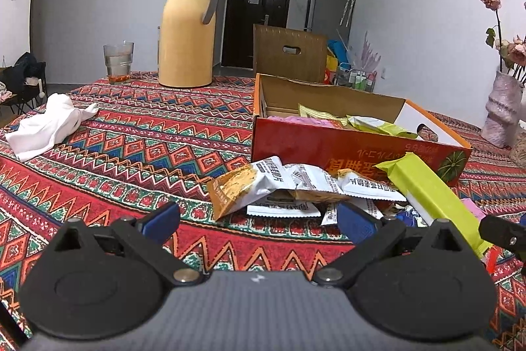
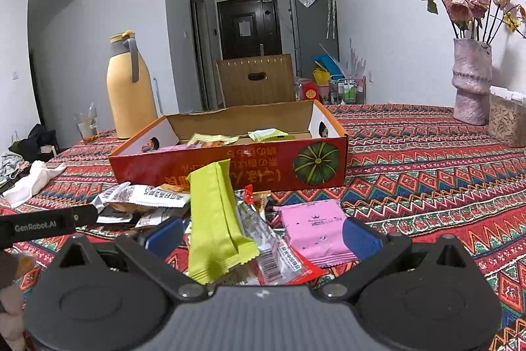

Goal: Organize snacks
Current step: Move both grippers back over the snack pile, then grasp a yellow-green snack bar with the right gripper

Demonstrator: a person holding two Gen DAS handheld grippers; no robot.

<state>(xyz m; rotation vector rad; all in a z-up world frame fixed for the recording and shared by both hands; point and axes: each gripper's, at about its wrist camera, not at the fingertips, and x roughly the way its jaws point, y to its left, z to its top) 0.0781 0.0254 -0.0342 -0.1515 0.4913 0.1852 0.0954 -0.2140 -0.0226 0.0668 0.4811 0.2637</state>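
Note:
A red cardboard box (image 1: 345, 143) stands open on the patterned cloth, with several snack packets inside; it also shows in the right wrist view (image 2: 230, 173). A pile of loose snacks lies in front of it: white-and-orange packets (image 1: 263, 186), a lime-green packet (image 2: 215, 219), a pink packet (image 2: 314, 227) and a clear wrapper (image 2: 263, 239). My left gripper (image 1: 259, 221) is open just short of the white packets. My right gripper (image 2: 263, 236) is open, its fingers standing either side of the green, clear and pink packets, gripping nothing.
A yellow thermos (image 1: 187, 28), a glass of water (image 1: 118, 63) and a white crumpled cloth (image 1: 46, 127) are on the left. A pink vase of dried roses (image 2: 471, 81) and a jar (image 2: 508, 117) stand at right. A brown box flap (image 2: 258, 79) rises behind.

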